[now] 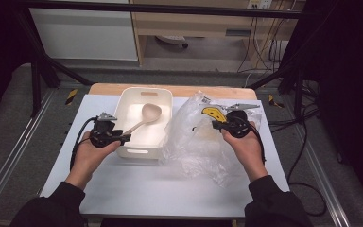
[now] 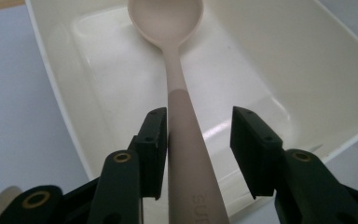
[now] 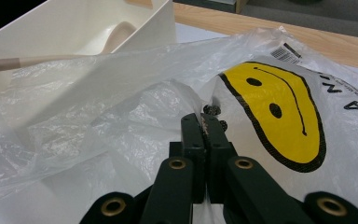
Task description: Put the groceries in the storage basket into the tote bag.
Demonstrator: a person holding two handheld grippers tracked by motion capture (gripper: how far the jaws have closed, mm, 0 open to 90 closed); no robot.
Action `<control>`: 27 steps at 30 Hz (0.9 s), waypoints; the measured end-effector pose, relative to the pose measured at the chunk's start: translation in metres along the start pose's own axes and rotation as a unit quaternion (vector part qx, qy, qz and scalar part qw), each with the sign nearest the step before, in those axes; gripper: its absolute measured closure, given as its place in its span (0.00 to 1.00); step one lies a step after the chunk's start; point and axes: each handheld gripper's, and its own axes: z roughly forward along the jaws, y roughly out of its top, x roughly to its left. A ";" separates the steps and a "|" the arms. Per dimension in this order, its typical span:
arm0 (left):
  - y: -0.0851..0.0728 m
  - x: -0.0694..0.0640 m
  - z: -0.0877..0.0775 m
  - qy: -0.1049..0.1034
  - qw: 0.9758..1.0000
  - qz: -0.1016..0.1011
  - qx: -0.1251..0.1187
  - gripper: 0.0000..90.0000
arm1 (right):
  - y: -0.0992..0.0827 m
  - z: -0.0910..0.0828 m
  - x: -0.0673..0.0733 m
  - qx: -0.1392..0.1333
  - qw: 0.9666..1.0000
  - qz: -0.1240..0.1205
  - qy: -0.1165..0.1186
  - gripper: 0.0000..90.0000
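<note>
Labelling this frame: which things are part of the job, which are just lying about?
In the job:
- spoon between left gripper fingers
- white tub
- plastic bag, pinched by right gripper

Lying about:
- cables on the floor
- cabinet

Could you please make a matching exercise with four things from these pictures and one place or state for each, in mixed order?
Things:
1. spoon
2. plastic bag
3. white tub
4. right hand-held gripper

Places or states:
A. printed with a yellow smiley face
B. jaws shut on thin plastic
C. handle between the jaws of the left hand-held gripper, bowl over the tub
D. standing on the table, left of the bag

Pairs: 1-C, 2-A, 3-D, 4-B
</note>
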 end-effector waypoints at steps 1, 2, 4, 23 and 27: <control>0.000 0.000 0.001 0.001 1.000 0.000 0.002 0.64 | 0.000 0.000 0.000 0.000 1.000 0.001 0.000 1.00; -0.001 0.000 0.002 0.002 1.000 0.002 0.005 0.65 | 0.000 0.000 0.000 -0.001 1.000 0.001 0.000 1.00; -0.001 0.001 0.003 0.003 1.000 0.001 0.009 0.66 | 0.000 0.000 -0.001 0.000 1.000 0.001 0.000 1.00; 0.000 0.005 -0.003 0.006 1.000 -0.005 0.007 0.77 | -0.001 -0.002 -0.004 0.001 1.000 0.001 0.000 1.00; 0.003 0.003 -0.015 0.006 1.000 -0.003 -0.015 0.77 | -0.001 -0.002 -0.003 0.003 1.000 0.001 0.001 1.00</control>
